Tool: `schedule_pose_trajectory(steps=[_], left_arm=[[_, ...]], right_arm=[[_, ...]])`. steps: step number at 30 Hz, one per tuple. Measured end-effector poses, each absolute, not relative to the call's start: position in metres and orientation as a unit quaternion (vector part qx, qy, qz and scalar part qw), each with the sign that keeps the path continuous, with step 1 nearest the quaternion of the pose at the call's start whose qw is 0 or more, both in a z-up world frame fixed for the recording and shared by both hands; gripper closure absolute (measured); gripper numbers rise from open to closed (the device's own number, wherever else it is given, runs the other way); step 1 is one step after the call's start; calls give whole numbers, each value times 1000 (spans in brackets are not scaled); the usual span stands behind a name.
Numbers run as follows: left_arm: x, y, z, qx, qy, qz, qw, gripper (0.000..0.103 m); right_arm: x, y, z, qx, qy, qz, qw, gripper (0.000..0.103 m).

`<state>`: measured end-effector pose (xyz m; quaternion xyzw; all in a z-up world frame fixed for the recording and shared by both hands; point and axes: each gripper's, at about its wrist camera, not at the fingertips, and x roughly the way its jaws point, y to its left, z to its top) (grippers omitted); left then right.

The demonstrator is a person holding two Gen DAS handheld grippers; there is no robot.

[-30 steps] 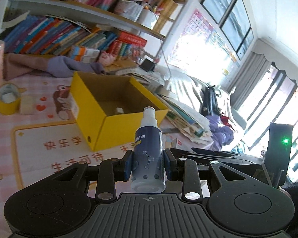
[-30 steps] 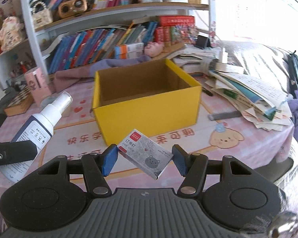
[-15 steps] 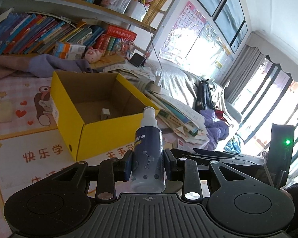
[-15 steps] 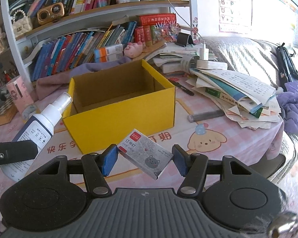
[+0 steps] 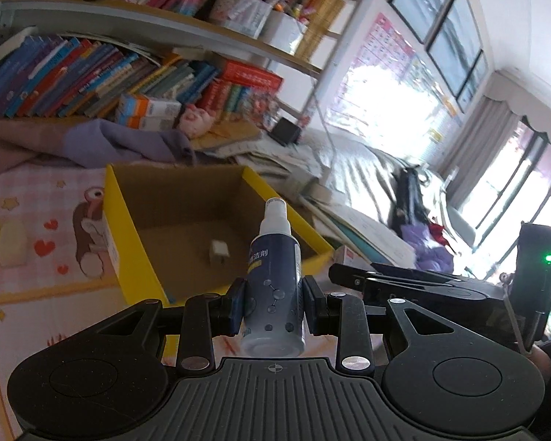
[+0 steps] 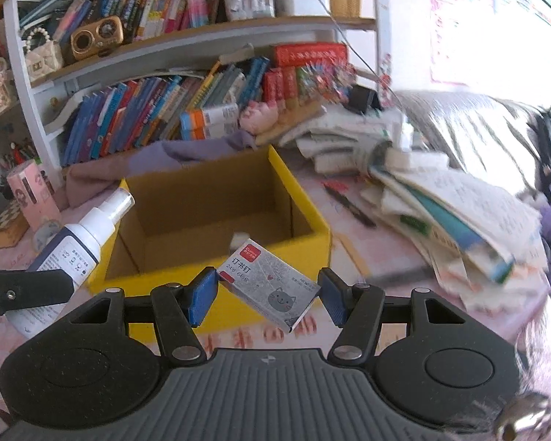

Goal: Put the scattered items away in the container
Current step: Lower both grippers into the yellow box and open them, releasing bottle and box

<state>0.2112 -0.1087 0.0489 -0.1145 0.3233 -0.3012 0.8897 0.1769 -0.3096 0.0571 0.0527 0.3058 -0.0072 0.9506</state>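
A: Both hands have swung in closer to the box [image 6: 220,257] over the last second, and it looms bigger in both views now.

B: Yep. Left fingers [image 5: 272,303] clamped tight on the spray [image 5: 273,294], right fingers [image 6: 266,296] pinching the staples [image 6: 270,288] by its ends. Both hang at the near wall, so dropping in looks next. One small white thing [image 5: 218,253] is already inside.

One yellow box [image 6: 216,290], two carried items, one item inside.
One spray bottle [image 5: 273,286] at 6 o'clock, one staple box [image 6: 268,286], one small white cube [image 5: 218,253] in the box; at 9 o'clock, one eraser [image 5: 13,242]; at 3 o'clock, one pen [image 6: 349,204].
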Motion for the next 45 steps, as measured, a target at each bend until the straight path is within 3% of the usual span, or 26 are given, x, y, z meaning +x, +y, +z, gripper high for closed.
schedule_pose_trajectory(steps=[17,30,45], left_arm=[[285,-144,31,-72,352,-161,919,72],[315,-181,6,5,394,-134,909,72],[320,-187,-8,22,416,-119,901,72]], right_arm=[[307,-309,30,-54,348,155,923,45],[349,-293,-5,-130,415,236,869,45],[364,-294,-21,-98,474,256,837,45]])
